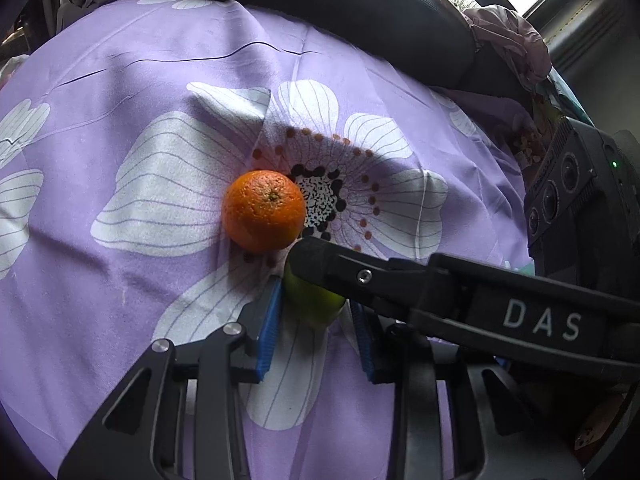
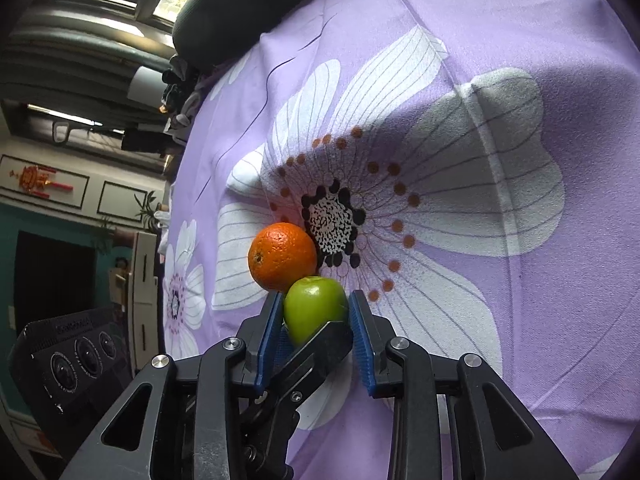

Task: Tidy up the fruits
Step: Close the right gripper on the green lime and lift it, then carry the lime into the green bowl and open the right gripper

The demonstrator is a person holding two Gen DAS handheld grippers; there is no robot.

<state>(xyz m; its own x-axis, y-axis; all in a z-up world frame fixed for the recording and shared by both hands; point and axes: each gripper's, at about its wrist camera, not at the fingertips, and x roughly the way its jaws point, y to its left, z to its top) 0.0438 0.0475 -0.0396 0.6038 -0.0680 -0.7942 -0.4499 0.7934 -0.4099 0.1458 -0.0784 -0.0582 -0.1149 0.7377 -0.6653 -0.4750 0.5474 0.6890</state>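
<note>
Left gripper [image 1: 315, 298] is clamped on the green apple [image 2: 314, 310], which is set on the purple cloth [image 2: 500, 320] just beside the orange [image 2: 282, 256]. Right gripper [image 2: 316, 296] pads are held slightly apart around the apple.

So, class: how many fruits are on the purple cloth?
2. An orange by the printed flower's centre, and a green apple touching it, between both grippers' blue pads. The grippers might hide more.

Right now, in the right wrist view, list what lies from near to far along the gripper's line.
Blue-padded right gripper → round green apple between its fingers → round orange just behind it → dark speckled flower centre printed on the purple cloth.
</note>
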